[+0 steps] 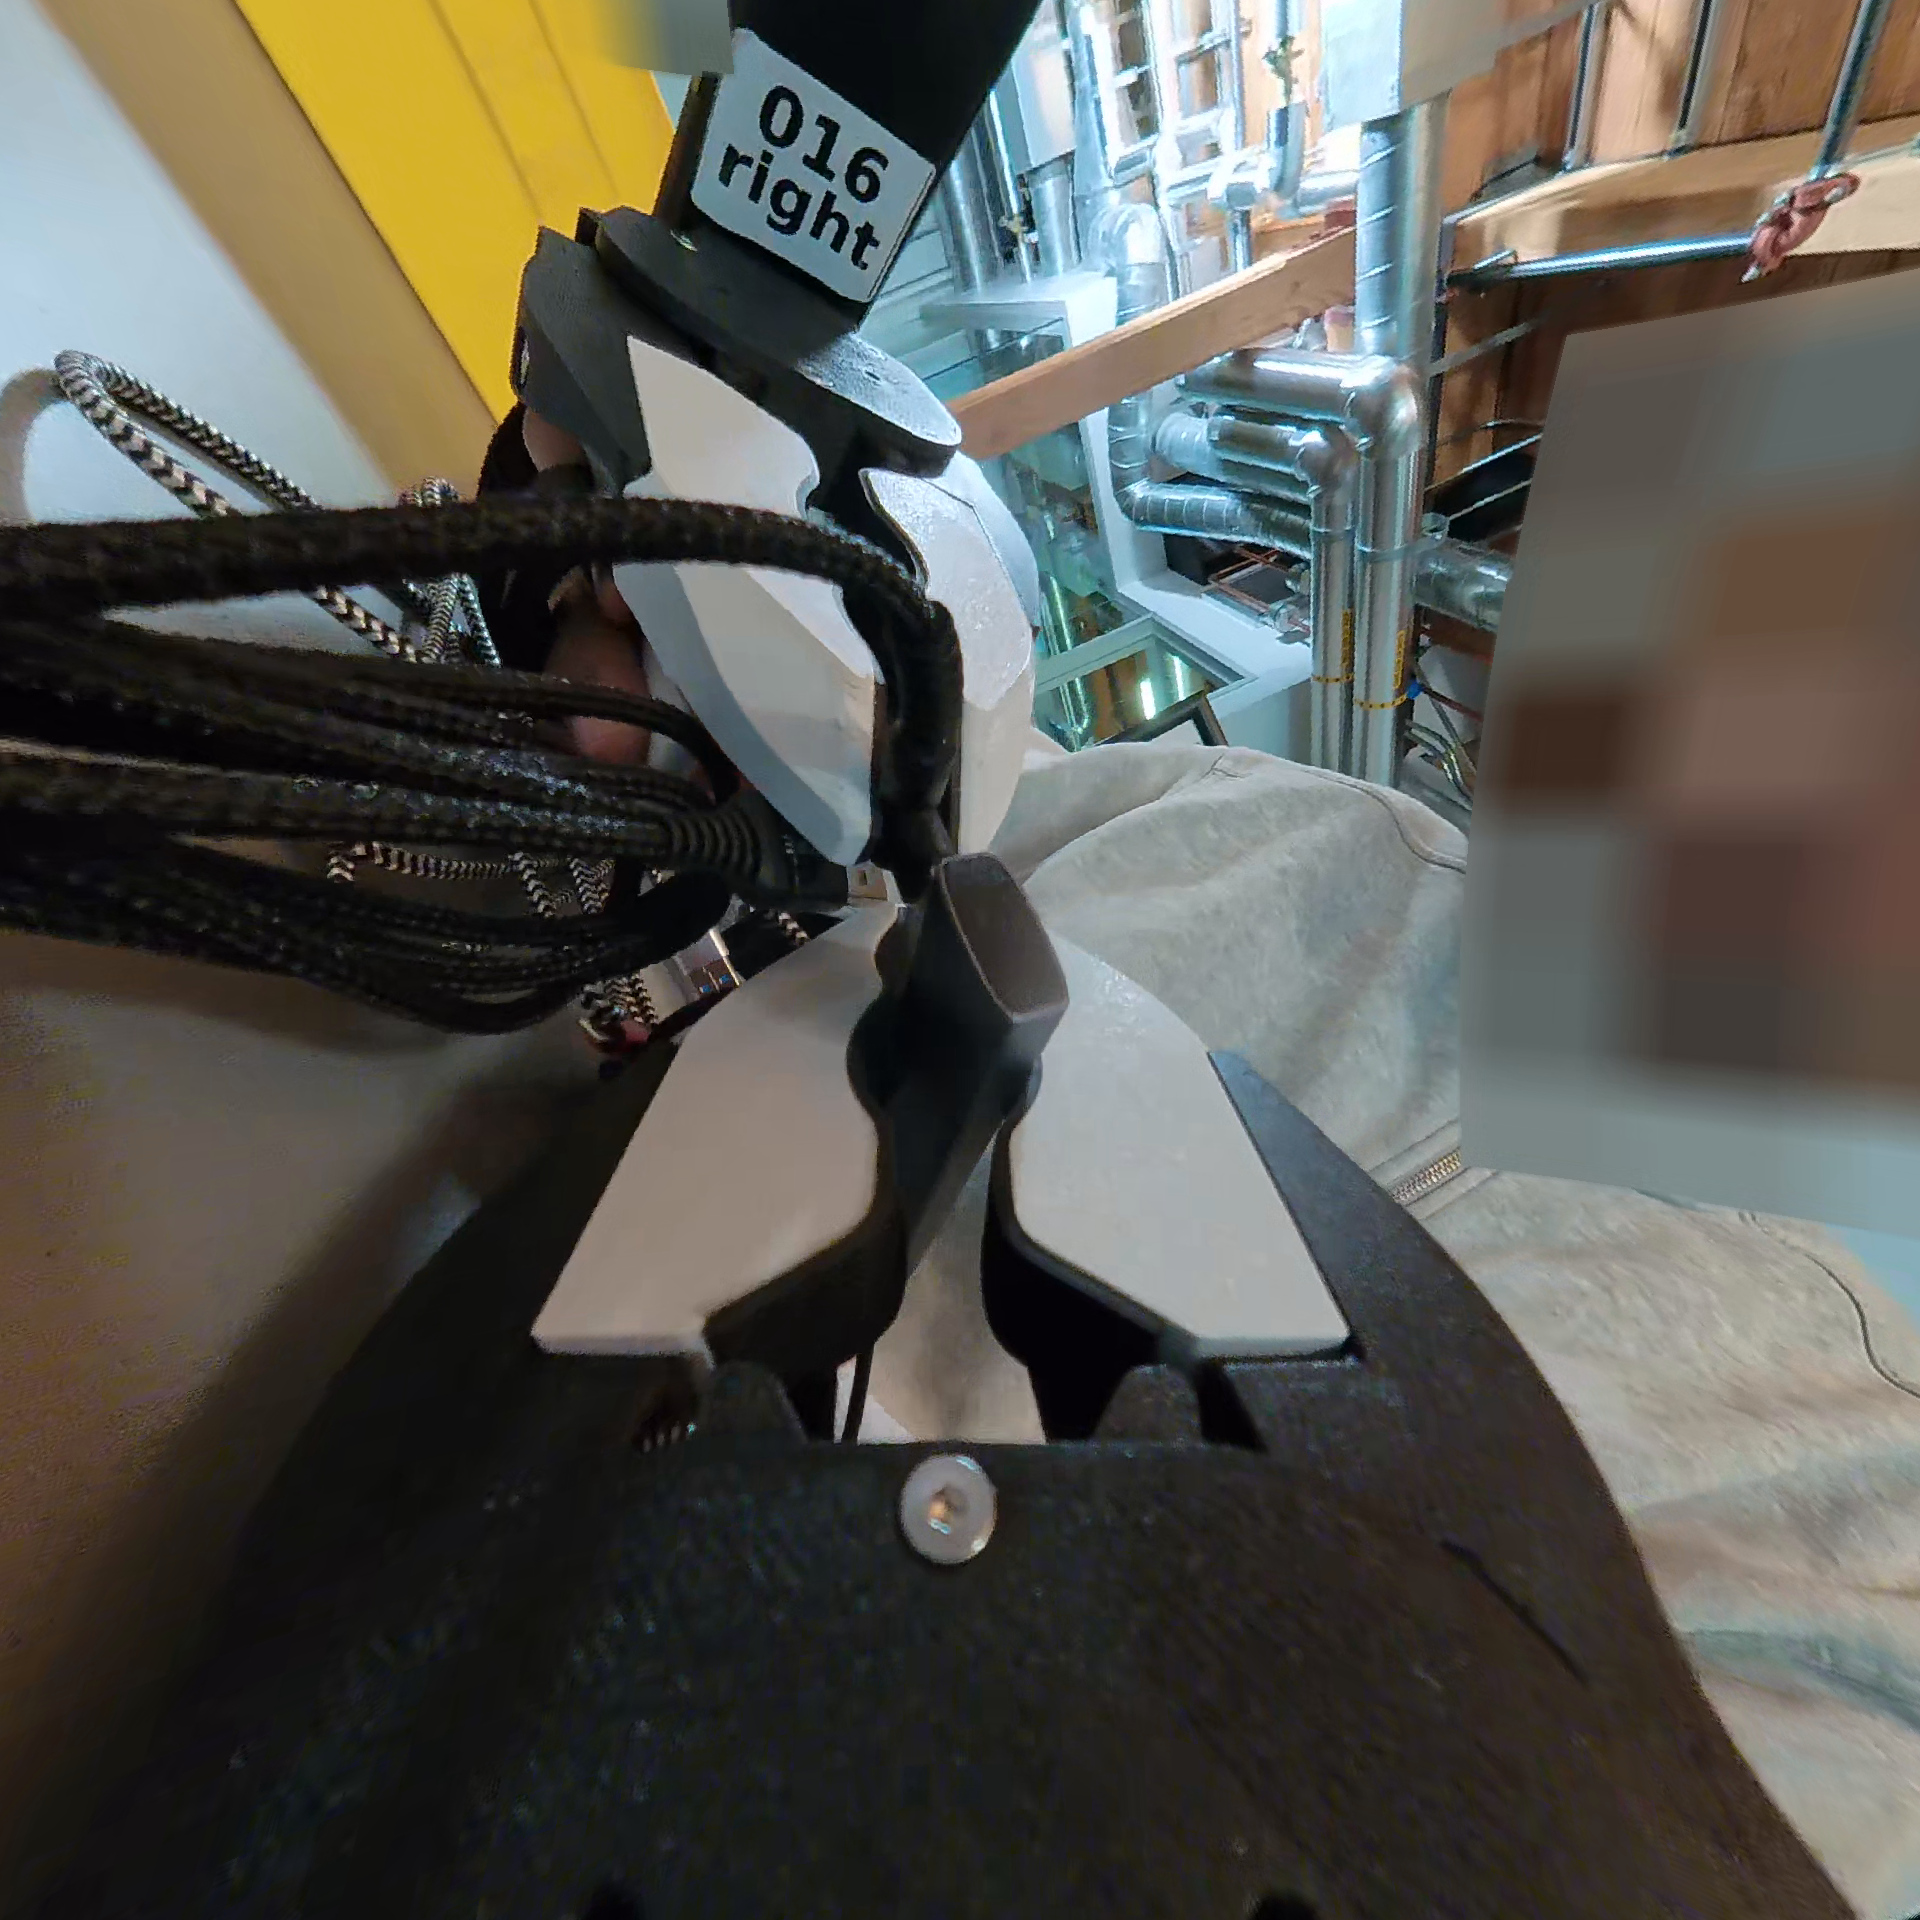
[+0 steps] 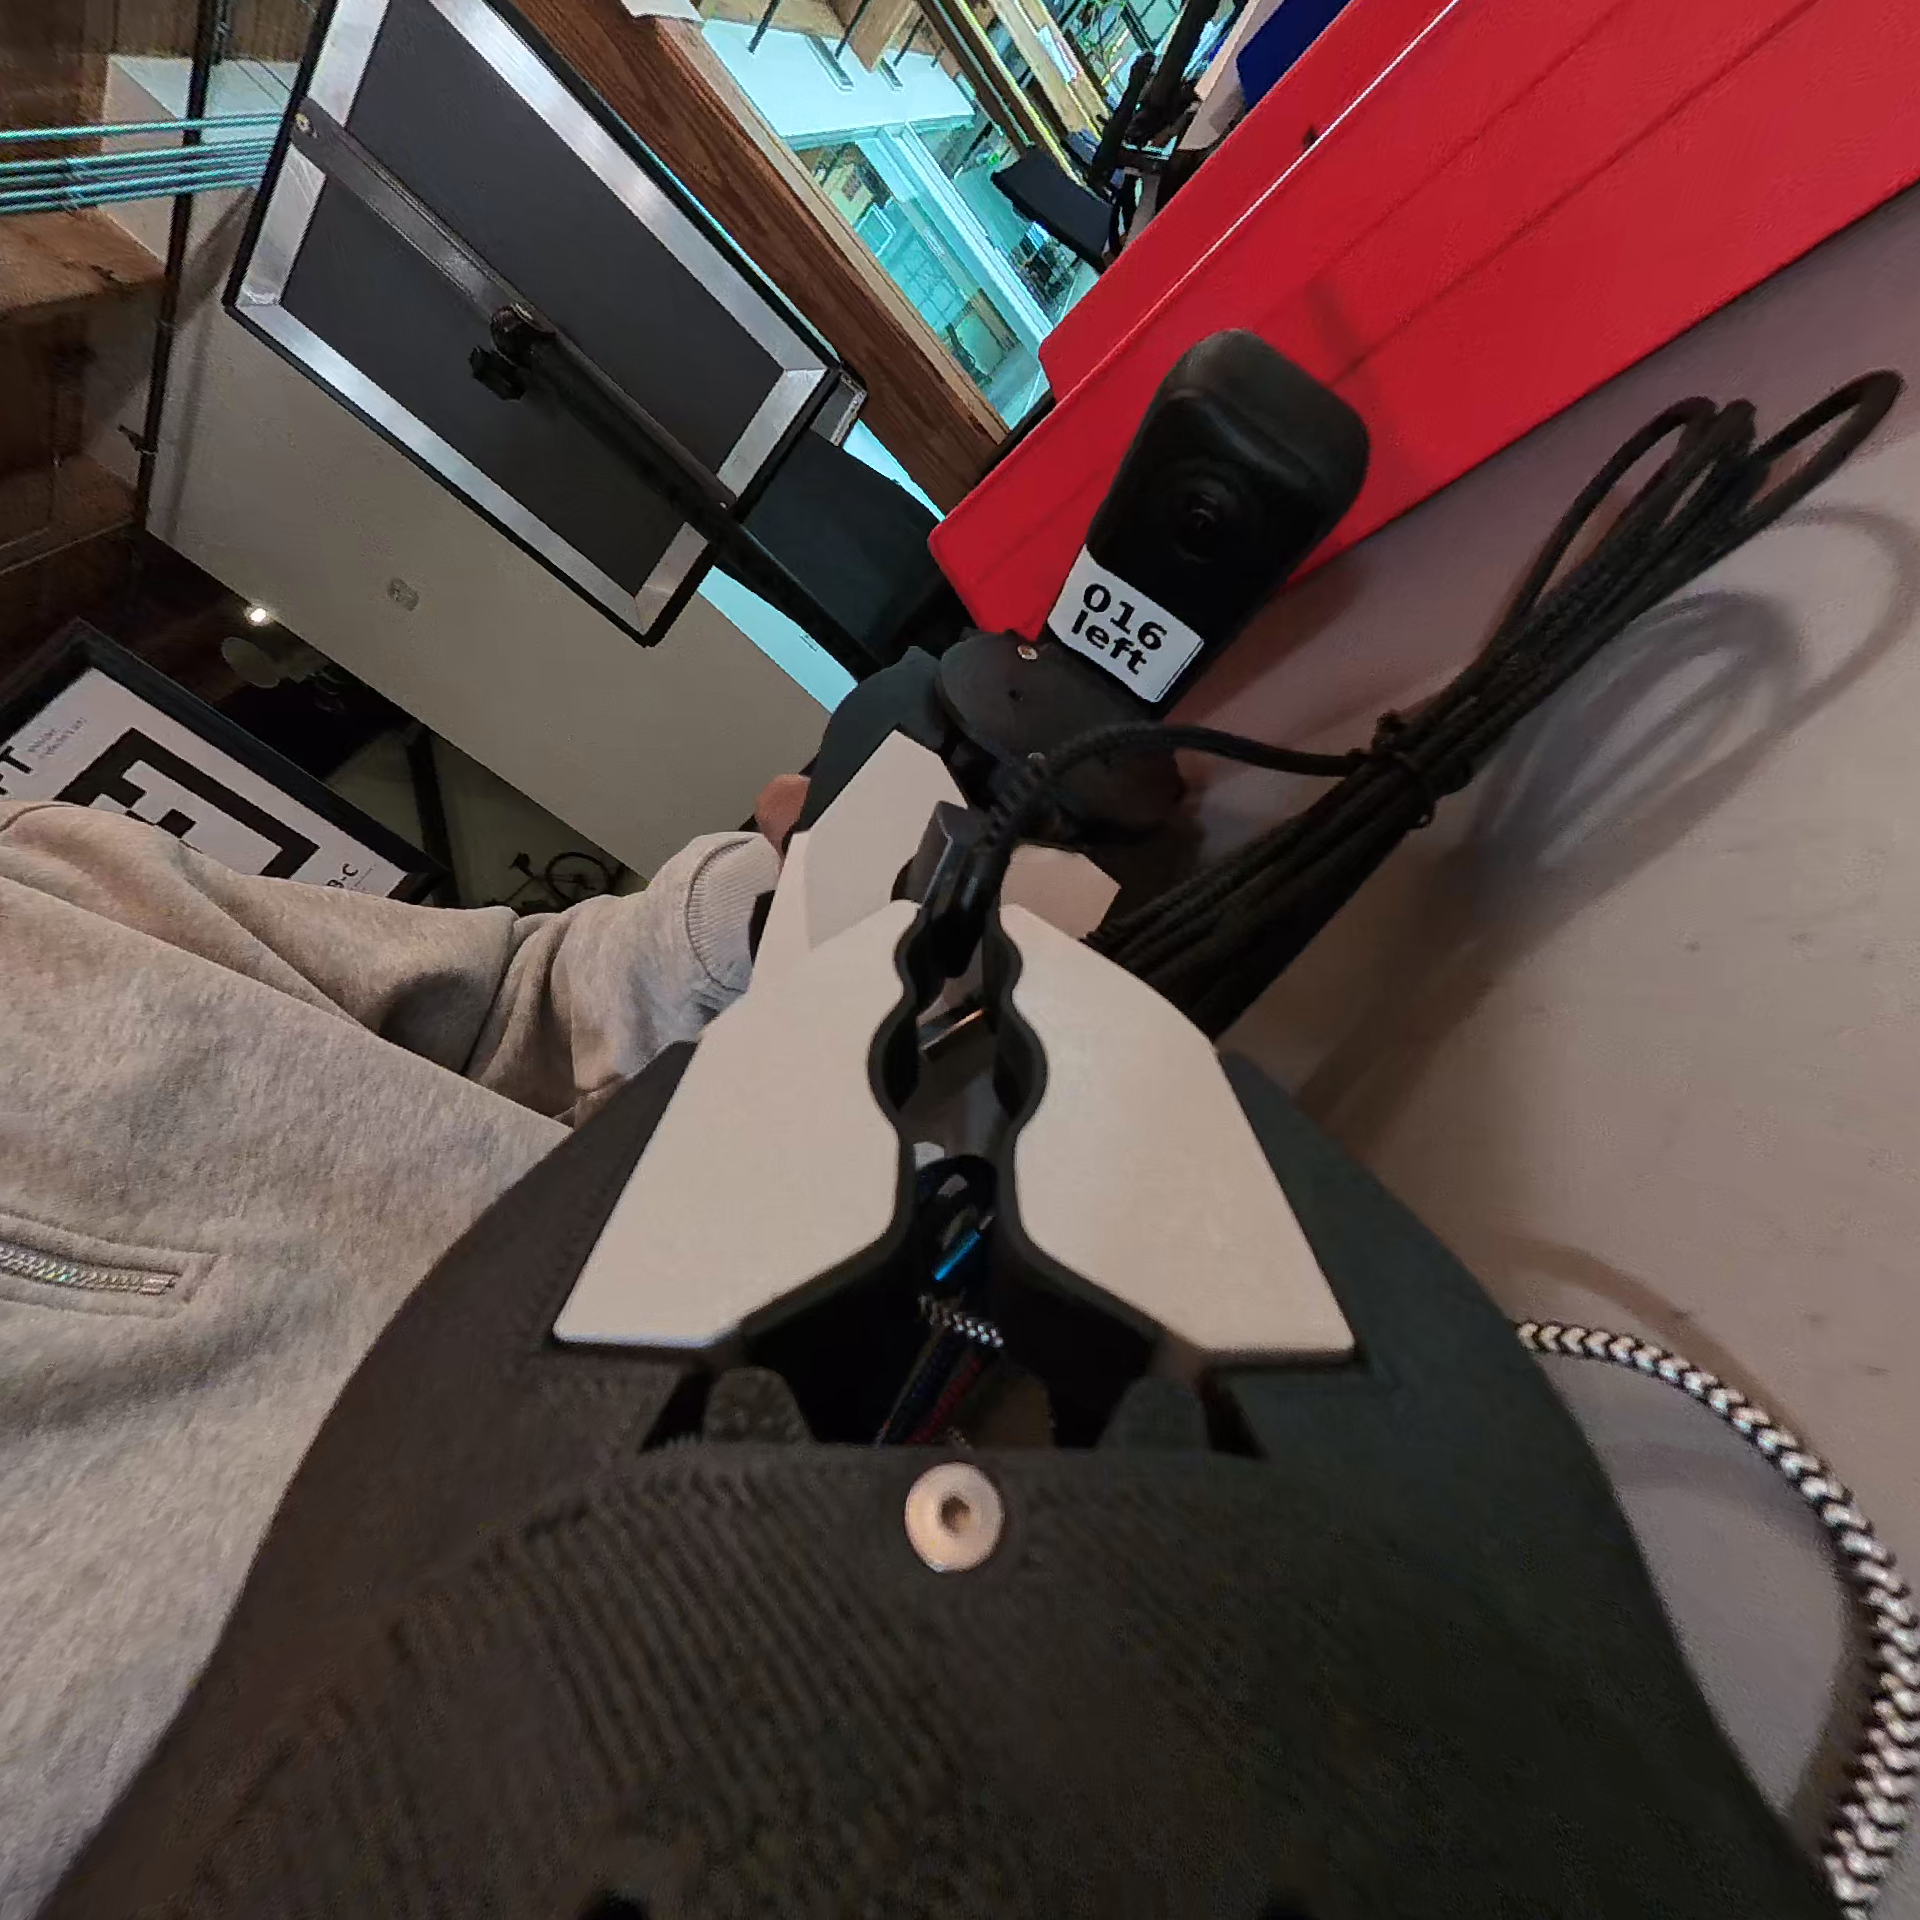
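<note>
The left tool [image 1: 961, 935] is pressed together on a dark plug [image 1: 992, 956]; just beyond the plug, the right tool [image 2: 951, 925] pinches the black cable [image 2: 1039, 790] at its connector. The cable's bound coil [image 2: 1455, 727] hangs beside the plug, over the desk [image 2: 1662, 935]. Its weight could, I judge, drag the connector askew or slip the plug from its pinch.

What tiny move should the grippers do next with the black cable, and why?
Probably ease the right gripper slightly away along the black cable: it pinches right beside the plug that the left gripper clamps, leaving little room.
</note>
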{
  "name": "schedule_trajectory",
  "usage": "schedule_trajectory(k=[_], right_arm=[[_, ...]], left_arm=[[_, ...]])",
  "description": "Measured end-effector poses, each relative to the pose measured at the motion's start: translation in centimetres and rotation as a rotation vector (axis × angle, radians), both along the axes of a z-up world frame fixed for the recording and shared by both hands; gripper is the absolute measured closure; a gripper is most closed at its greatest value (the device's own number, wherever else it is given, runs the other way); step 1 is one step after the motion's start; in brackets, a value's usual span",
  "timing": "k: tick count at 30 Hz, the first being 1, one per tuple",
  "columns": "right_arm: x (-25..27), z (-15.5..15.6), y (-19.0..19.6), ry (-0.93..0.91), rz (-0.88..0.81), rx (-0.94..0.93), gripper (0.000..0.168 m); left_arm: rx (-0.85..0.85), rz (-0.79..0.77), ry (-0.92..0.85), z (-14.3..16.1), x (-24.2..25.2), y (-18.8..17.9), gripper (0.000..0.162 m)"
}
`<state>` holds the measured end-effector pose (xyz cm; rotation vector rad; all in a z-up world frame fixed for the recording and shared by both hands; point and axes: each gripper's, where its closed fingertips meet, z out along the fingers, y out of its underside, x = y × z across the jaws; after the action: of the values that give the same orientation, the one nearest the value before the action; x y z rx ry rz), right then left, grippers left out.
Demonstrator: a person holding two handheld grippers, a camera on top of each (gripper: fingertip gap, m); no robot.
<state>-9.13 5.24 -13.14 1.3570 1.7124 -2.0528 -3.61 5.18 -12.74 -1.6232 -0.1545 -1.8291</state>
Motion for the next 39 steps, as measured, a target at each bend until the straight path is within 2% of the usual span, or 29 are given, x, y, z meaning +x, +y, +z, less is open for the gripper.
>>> schedule_trajectory(k=[10,19,21,22,23,24,27,29,32,36,39], right_arm=[[0.3,-0.5,-0.4,-0.063,0.05,-0.042,0.159],[-0.4,-0.5,0.2,-0.078,-0.003,-0.053,0.159],[-0.7,-0.2,0.6,-0.063,-0.029,-0.05,0.16],[-0.9,0.0,1.0,-0.048,-0.053,-0.05,0.16],[-1.0,0.4,1.6,-0.029,-0.084,-0.054,0.16],[-1.2,0.9,2.4,-0.012,-0.12,-0.062,0.16],[-1.9,2.2,6.4,0.033,-0.28,-0.07,0.16],[-2.1,3.0,9.3,0.059,-0.393,-0.077,0.16],[-1.7,4.5,12.1,0.111,-0.476,-0.098,0.161],[-0.8,7.3,13.5,0.192,-0.522,-0.036,0.16],[0.1,10.9,14.0,0.294,-0.555,0.038,0.16]], left_arm=[[-0.013,-0.004,0.108,-1.0,0.8,0.2,0.155],[-0.035,0.041,0.063,-0.9,0.0,1.0,0.156],[-0.019,0.093,0.074,-0.7,-0.5,1.3,0.153],[-0.003,0.13,0.078,-0.6,-0.9,1.5,0.144],[0.01,0.176,0.078,-0.4,-1.5,1.6,0.128],[0.03,0.228,0.077,-0.1,-2.1,1.7,0.121],[0.082,0.378,0.086,0.7,-4.6,1.6,0.107],[0.128,0.469,0.105,1.6,-6.1,1.3,0.105],[0.174,0.554,0.174,2.2,-7.4,1.0,0.105],[0.202,0.593,0.193,2.3,-7.6,0.9,0.105],[0.231,0.61,0.186,2.7,-7.6,0.7,0.106]])
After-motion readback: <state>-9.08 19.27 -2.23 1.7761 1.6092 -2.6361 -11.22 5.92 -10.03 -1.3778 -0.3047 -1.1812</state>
